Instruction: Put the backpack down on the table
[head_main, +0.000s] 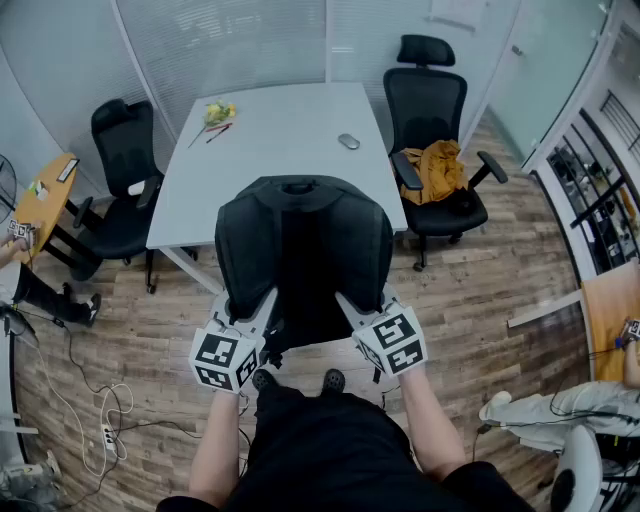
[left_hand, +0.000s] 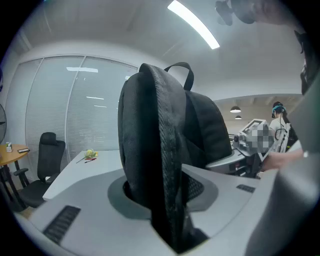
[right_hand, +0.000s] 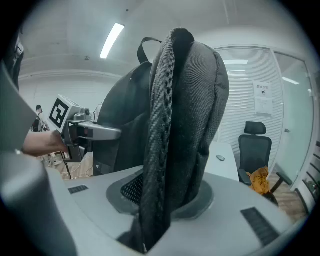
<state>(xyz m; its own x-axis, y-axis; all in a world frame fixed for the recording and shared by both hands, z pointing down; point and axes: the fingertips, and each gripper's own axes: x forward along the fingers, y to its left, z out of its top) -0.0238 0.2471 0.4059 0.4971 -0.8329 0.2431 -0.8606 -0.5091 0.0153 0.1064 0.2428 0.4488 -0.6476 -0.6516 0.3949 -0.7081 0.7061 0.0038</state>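
Note:
A black backpack (head_main: 303, 245) hangs upright in the air between me and the near edge of the white table (head_main: 280, 135). My left gripper (head_main: 262, 308) is shut on its left side strap (left_hand: 167, 165), and the padded strap fills the gap between the jaws. My right gripper (head_main: 350, 305) is shut on the right side strap (right_hand: 160, 165) in the same way. The bag's top handle (left_hand: 182, 70) stands up above the body. The backpack's bottom edge is hidden behind the grippers in the head view.
On the table lie a computer mouse (head_main: 348, 141) and a small yellow-green bundle with pens (head_main: 217, 114). Black office chairs (head_main: 125, 180) stand at the left and right (head_main: 432, 150), the right one holding an orange cloth (head_main: 440, 170). Cables (head_main: 95, 410) trail on the wooden floor.

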